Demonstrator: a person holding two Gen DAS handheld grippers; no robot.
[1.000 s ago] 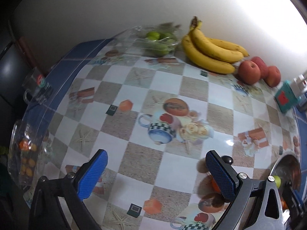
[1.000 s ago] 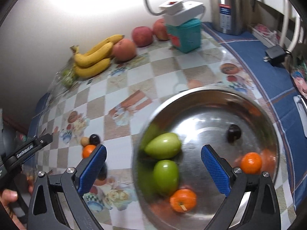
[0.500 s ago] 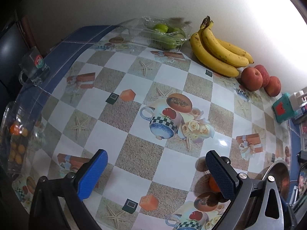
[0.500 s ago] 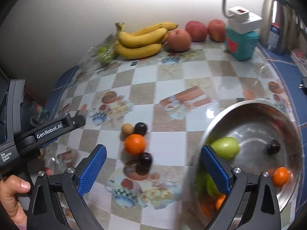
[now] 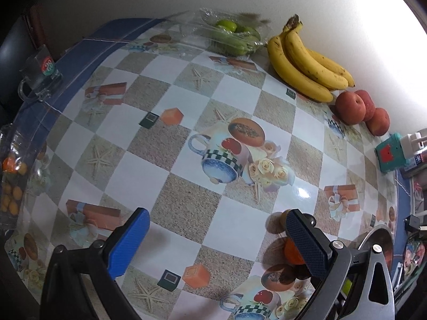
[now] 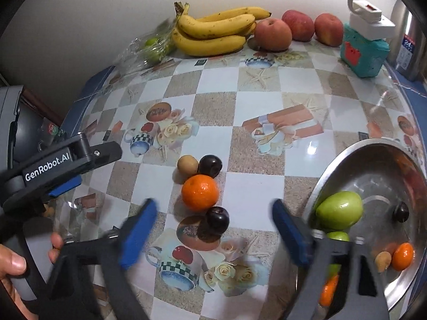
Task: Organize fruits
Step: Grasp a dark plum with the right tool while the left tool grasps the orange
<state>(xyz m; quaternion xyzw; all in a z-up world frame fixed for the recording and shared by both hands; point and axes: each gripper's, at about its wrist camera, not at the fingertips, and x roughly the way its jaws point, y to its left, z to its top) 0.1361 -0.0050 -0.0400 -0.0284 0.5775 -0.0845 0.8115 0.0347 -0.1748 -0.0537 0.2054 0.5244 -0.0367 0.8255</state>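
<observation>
hovering over the patterned tablecloth [image 6: 256, 101], the right gripper [image 6: 210, 232] is seen with its blue jaws spread wide and nothing held between them; its fingers are blurred. compared with half a second ago, the loose cluster of fruit is framed more centrally and closer: an orange [image 6: 200, 192], a brown round fruit [image 6: 187, 164] and a dark plum [image 6: 210, 166] touching one another, with a second dark plum [image 6: 218, 220] just in front of the orange. the steel bowl [image 6: 347, 157] has slid further to the right edge of this view; a green apple [image 6: 339, 210], a small dark fruit [image 6: 401, 212] and a small orange [image 6: 403, 256] are held in it. the bananas [image 6: 213, 30] and three red apples [image 6: 272, 34] are lined along the wall.

the left gripper [image 5: 213, 242] is likewise kept wide open and empty, low over the cloth, and is seen from the right wrist at the left [image 6: 72, 157]. in its own view, little has changed: the orange [image 5: 292, 250] is partly hidden behind its right finger [image 5: 307, 242], and the bagged green fruit [image 5: 232, 37] lies beside the bananas [image 5: 307, 61].
</observation>
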